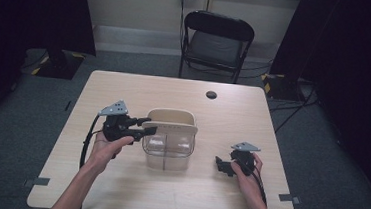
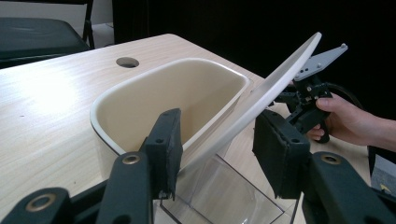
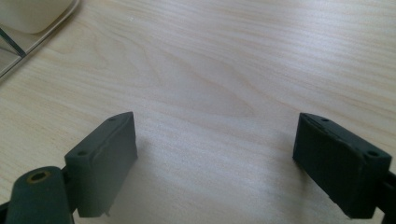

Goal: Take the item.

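A cream tub (image 1: 170,117) sits in a clear plastic base (image 1: 167,153) at the middle of the table. A cream lid (image 1: 170,128) stands tilted on edge across the tub. My left gripper (image 1: 147,125) reaches in from the left and is shut on the lid's left end. In the left gripper view the lid (image 2: 280,74) slants up to the right between the jaws of my left gripper (image 2: 215,140), above the tub (image 2: 140,93) and clear base (image 2: 224,196). My right gripper (image 1: 221,166) rests low to the right of the tub, open (image 3: 215,158) over bare wood.
The light wooden table (image 1: 252,120) has a round cable hole (image 1: 211,94) at its far side. A black folding chair (image 1: 217,42) stands behind the table. Dark curtains flank the room, and cables lie on the floor at right.
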{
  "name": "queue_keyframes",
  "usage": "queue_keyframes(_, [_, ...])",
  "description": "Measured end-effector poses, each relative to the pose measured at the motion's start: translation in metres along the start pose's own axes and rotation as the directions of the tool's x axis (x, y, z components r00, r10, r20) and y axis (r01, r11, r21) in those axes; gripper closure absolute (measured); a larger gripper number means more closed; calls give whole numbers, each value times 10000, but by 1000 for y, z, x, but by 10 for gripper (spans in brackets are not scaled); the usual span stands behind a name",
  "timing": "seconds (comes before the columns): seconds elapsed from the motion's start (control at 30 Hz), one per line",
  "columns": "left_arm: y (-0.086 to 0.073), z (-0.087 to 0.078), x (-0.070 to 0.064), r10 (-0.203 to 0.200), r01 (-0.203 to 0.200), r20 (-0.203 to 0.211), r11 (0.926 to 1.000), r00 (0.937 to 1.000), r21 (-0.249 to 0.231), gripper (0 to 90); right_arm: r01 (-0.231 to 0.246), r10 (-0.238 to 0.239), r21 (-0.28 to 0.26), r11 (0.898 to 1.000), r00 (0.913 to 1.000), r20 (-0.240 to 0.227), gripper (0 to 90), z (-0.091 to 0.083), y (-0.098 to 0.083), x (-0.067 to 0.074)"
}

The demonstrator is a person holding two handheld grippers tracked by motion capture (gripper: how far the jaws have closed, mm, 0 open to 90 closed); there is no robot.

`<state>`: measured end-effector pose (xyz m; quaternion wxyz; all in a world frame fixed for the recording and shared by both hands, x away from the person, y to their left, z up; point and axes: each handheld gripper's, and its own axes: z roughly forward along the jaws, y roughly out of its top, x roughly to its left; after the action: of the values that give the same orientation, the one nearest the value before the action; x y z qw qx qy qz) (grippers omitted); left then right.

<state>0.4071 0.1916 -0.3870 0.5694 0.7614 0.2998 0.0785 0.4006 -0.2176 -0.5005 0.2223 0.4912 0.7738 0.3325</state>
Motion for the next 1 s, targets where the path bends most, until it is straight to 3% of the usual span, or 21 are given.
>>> queue_keyframes(1.0, [0,0,1,12,-12,-6,10000,10000,47,525,7,-7,-11,10000,10000,-35,130,0,0,0])
